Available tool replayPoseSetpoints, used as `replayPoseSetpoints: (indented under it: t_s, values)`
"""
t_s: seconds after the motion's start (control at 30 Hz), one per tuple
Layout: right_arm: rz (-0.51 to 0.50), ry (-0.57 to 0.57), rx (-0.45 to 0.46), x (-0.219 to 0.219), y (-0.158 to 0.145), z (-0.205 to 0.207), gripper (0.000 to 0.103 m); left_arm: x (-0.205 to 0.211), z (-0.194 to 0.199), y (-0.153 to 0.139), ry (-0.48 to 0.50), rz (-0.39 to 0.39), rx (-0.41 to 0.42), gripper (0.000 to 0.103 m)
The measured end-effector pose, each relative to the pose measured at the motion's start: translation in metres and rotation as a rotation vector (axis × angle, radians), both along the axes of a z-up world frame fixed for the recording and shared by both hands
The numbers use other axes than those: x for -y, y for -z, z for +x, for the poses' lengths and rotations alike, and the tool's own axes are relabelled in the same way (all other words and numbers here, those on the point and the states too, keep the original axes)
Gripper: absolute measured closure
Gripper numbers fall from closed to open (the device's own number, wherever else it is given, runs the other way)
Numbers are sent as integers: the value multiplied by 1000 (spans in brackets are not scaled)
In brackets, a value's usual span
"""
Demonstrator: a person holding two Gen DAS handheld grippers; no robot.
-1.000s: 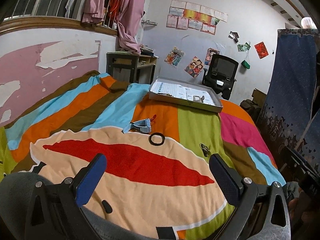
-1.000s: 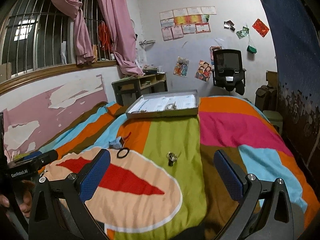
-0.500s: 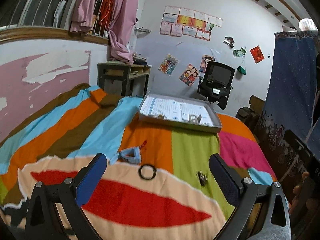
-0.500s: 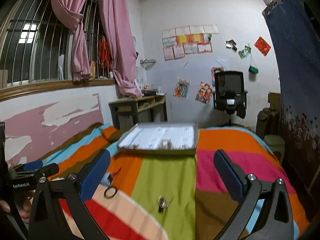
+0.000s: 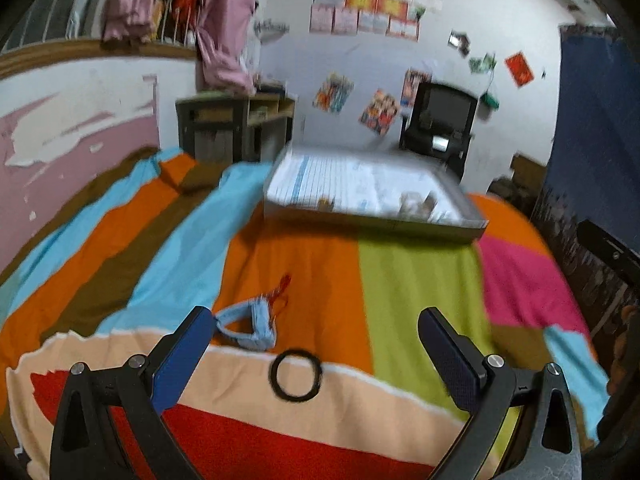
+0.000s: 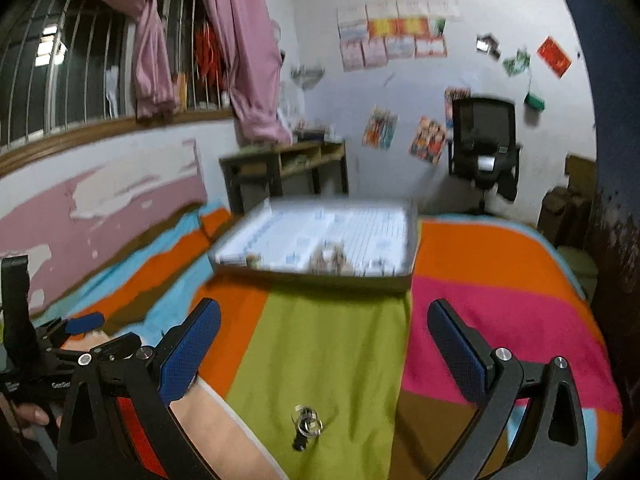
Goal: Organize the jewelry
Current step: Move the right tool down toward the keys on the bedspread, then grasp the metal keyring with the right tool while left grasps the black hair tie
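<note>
We had lowered both tongs toward the bedspread | left gripper (image 5: 316, 354) spread, black ring (image 5: 296, 375) between its fingers | right gripper (image 6: 324, 354) spread, metal rings (image 6: 307, 426) just below | tray (image 6: 320, 276) beyond | pickups imminent, we judged.

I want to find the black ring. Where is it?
In the left wrist view, the black ring lies flat on the striped bedspread, between the open left gripper fingers, just right of the light blue band.

Multicoloured striped bedspread (image 5: 304, 264), black ring (image 5: 296, 375), light-blue band (image 5: 248, 322).
</note>
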State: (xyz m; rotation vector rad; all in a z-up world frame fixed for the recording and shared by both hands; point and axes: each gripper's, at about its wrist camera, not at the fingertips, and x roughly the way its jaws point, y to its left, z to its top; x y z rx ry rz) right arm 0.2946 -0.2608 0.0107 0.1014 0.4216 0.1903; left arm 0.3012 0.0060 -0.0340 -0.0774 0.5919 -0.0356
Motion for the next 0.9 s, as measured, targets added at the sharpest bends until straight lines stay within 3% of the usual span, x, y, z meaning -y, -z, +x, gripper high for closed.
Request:
replayPoseSetpoints:
  t_s: [0.23, 0.4, 0.67, 0.9]
  values:
    - [-18, -81, -208, -7, 62, 25, 2, -8, 28, 46, 8, -8, -166, 0]
    - [9, -130, -334, -10, 94, 38, 23, -9, 35, 66, 23, -13, -225, 1]
    - [28, -176, -449, -21, 127, 49, 40, -12, 51, 89, 11, 2, -313, 9]
    - [23, -207, -524, -37, 147, 57, 62, -9, 57, 101, 41, -28, -361, 30]
